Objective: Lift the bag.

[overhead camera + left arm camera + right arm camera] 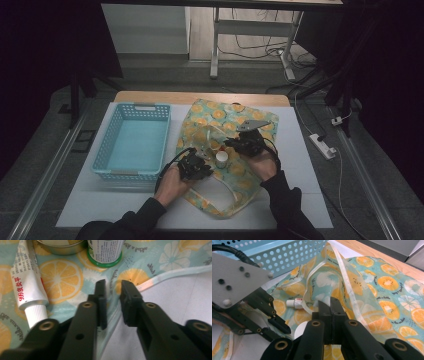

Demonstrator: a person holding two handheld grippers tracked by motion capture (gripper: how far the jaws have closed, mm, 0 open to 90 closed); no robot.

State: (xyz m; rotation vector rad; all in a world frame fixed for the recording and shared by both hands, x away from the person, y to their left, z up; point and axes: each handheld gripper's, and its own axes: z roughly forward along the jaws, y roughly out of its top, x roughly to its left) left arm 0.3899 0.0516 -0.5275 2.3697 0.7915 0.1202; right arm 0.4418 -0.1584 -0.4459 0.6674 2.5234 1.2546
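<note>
A tote bag (220, 120) printed with orange slices lies on the white mat. My left gripper (112, 287) sits at the bag's near-left edge (150, 283). Its jaws stand a narrow gap apart, and the hem runs between them without visible pressure. My right gripper (330, 302) is shut on the bag's upper layer (342, 287) and holds it raised like a tent. On the bag's fabric lie a white tube (26, 282) with red print, a small bottle (106, 252) with a green base and a metal tin (62, 247). From above, the bottle (221, 159) stands between the two grippers.
A light blue perforated basket (135, 106) stands left of the bag, with nothing in it. The wooden table edge (200, 97) runs along the back. A power strip (322, 145) and cables lie on the floor at the right.
</note>
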